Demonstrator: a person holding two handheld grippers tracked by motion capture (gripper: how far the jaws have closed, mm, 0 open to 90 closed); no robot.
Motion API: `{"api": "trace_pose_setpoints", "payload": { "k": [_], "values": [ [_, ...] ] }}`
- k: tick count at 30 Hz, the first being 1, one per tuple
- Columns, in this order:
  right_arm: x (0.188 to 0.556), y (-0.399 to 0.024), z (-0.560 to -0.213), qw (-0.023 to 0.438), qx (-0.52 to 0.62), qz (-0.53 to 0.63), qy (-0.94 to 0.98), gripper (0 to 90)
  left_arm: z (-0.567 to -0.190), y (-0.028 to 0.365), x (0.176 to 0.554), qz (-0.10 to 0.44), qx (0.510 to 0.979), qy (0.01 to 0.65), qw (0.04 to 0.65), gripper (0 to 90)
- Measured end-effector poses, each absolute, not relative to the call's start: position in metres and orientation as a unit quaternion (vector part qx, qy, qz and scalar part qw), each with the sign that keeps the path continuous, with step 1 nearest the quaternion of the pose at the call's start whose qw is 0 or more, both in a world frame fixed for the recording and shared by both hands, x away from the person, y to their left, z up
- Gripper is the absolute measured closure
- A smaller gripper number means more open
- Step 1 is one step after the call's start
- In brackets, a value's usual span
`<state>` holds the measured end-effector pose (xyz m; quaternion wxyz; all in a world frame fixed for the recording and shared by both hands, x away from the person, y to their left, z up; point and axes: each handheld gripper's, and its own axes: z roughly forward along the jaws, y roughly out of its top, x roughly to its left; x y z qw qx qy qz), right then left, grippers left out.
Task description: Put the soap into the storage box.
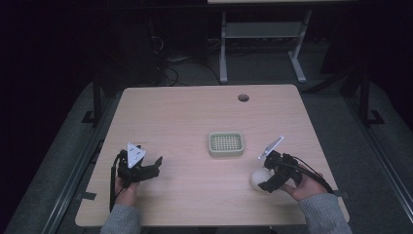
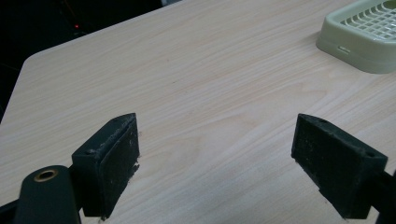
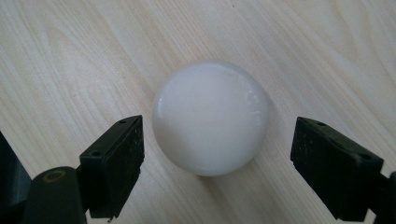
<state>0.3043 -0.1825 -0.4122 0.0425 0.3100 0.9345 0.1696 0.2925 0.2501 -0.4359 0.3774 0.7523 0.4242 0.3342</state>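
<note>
White and smooth, the ball lies on the table between my right gripper's jaws, which stand wide apart on either side of it without touching. Pale wood shows in the gaps between the ball and each jaw. In the high view the ball is near the table's front right, just ahead of the right gripper, and my right hand holds the tool from behind, tilted down toward the ball.

The left gripper is at the front left, well apart from the ball, with my left hand under it. Its own view shows its jaws spread wide over bare wood with nothing between them, so I read the left gripper as open and empty.

A pale green tray with a gridded top lies near the middle of the table, between the two tools and a little farther from me. A corner of that tray shows at the upper right of the left gripper view. A round hole is in the table near its far edge.
</note>
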Motion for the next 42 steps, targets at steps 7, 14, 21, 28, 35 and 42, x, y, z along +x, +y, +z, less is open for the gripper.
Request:
{"api": "trace_pose_setpoints", "payload": {
  "k": [7, 14, 21, 28, 35, 42],
  "values": [
    [0.308, -0.178, -0.417, 0.034, 0.306, 0.163, 0.937, 16.2, -0.436, 0.249, 0.293, 0.334, 0.751, 0.426, 0.378, 14.8],
    [0.311, -0.174, -0.424, 0.024, 0.307, 0.150, 0.940, 16.3, -0.436, 0.249, 0.293, 0.338, 0.749, 0.423, 0.381, 14.8],
    [0.313, -0.166, -0.430, 0.023, 0.300, 0.138, 0.944, 16.3, -0.436, 0.248, 0.294, 0.336, 0.750, 0.423, 0.381, 14.8],
    [0.317, -0.161, -0.434, 0.013, 0.299, 0.125, 0.946, 15.5, -0.435, 0.248, 0.293, 0.338, 0.751, 0.422, 0.380, 14.8],
    [0.320, -0.158, -0.438, 0.012, 0.298, 0.116, 0.948, 15.6, -0.435, 0.248, 0.293, 0.338, 0.751, 0.422, 0.380, 14.8],
    [0.322, -0.157, -0.441, 0.017, 0.296, 0.102, 0.950, 16.9, -0.435, 0.248, 0.294, 0.337, 0.751, 0.421, 0.380, 14.8]
  ]
}}
